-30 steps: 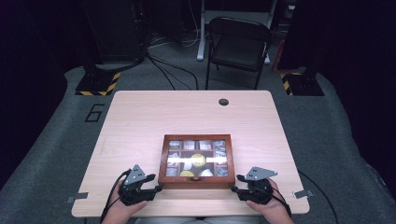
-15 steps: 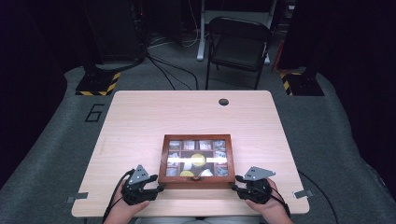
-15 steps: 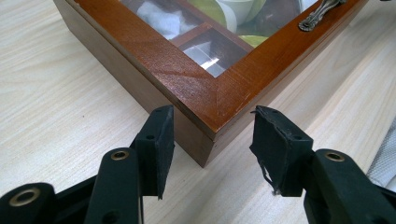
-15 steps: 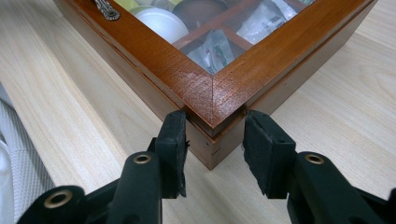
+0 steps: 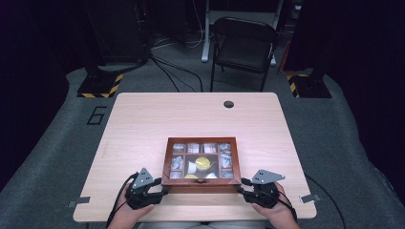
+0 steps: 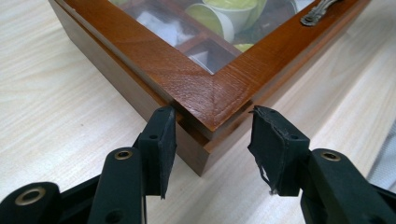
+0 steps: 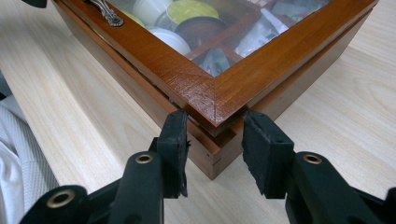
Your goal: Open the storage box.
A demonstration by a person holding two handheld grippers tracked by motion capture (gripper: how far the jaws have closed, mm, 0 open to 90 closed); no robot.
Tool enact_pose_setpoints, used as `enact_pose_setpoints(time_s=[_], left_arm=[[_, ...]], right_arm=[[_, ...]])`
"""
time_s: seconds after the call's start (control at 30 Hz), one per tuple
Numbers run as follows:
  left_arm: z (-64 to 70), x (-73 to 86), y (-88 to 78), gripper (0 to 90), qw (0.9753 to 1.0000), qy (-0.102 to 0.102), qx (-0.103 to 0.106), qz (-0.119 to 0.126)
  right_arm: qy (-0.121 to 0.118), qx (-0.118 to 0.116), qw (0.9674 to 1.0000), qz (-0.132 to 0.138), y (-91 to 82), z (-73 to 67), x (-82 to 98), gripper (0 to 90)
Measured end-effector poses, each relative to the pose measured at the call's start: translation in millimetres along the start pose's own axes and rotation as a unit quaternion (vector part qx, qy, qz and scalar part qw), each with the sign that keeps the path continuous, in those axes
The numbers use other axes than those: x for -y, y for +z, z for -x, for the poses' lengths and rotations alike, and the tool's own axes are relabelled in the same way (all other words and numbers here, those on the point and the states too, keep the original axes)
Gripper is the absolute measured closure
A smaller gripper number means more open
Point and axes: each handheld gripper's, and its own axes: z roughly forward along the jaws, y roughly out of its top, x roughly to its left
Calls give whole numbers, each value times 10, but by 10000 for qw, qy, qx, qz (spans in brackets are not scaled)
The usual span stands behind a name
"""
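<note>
- Wooden box (image 5: 200, 180): reddish-brown frame, clear glass lid.
- Capsules (image 5: 202, 162) inside: yellow-green and white.
- Latch (image 7: 106, 12): silver metal.
- Table (image 5: 143, 124): pale wood grain.
- Left gripper (image 6: 212, 140) and right gripper (image 7: 215, 142): black.
- Floor marking (image 5: 100, 89): yellow-black stripes.

High view: overhead, facing forward across table (image 5: 143, 119). Gripper views: low, close, each facing one near corner of wooden box (image 5: 200, 182) (image 6: 210, 93) (image 7: 210, 93).

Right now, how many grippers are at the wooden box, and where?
2. The left gripper sits at the near left corner of the wooden box, the right gripper at its near right corner; each has its jaws spread around that corner.
</note>
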Motion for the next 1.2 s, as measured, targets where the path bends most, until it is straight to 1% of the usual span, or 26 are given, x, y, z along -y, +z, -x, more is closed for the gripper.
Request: enact_pose_setpoints(time_s=[0.03,0.1,0.17,0.2,0.27,0.37,0.4,0.43,0.53,0.6,0.63,0.7,0.77,0.87,0.93,0.97,1.07,1.13,1.2], left_arm=[[-7,-4,5,504,10000,-3,-29,-1],[-10,-5,23,502,9999,-85,-65,60],[-27,-17,25,498,9999,-75,-64,48],[-31,-23,24,494,9999,-124,-68,82],[-35,-34,22,476,9998,-158,-62,139],[-32,-53,9,466,9996,-161,-89,237],[-34,-61,2,462,9996,-132,-89,229],[-31,-68,1,461,9995,-146,-91,256],[-35,-89,-6,460,9995,-162,-71,246],[-30,-108,-4,459,9994,-198,22,274],[-20,-122,-4,459,9995,-176,41,277],[-13,-150,-8,451,9996,-138,7,247],[-23,-167,-21,448,9993,-200,32,305],[-38,-192,-46,438,9990,-207,6,388],[-46,-214,-59,435,9990,-208,3,401],[-48,-226,-64,435,9990,-202,-4,389],[-68,-264,-82,434,9992,-170,4,365],[-80,-282,-89,434,9990,-246,46,368],[-86,-300,-89,434,9988,-287,27,396]], right_arm=[[16,2,10000,23,-3,1,-1,602],[76,-33,9999,76,-15,4,-6,602],[58,-49,9999,128,-22,16,-11,602],[71,-53,9999,139,-24,18,-13,602],[102,-32,9998,152,-29,16,-16,602],[147,-31,9997,211,-37,24,-26,598],[183,-55,9996,230,-37,25,-28,592],[179,-67,9995,253,-40,30,-30,585],[198,-33,9993,303,-39,32,-42,550],[256,-4,9992,317,-40,23,-50,532],[213,18,9992,337,-41,24,-57,529],[177,63,9992,346,-47,16,-68,521],[168,88,9990,393,-54,14,-80,520],[243,107,9984,495,-75,20,-104,514],[263,112,9983,515,-79,22,-124,513],[216,111,9982,550,-74,32,-134,511],[280,133,9982,520,-69,42,-164,505],[281,150,9980,554,-72,43,-190,503],[236,204,9979,562,-81,41,-214,501]])
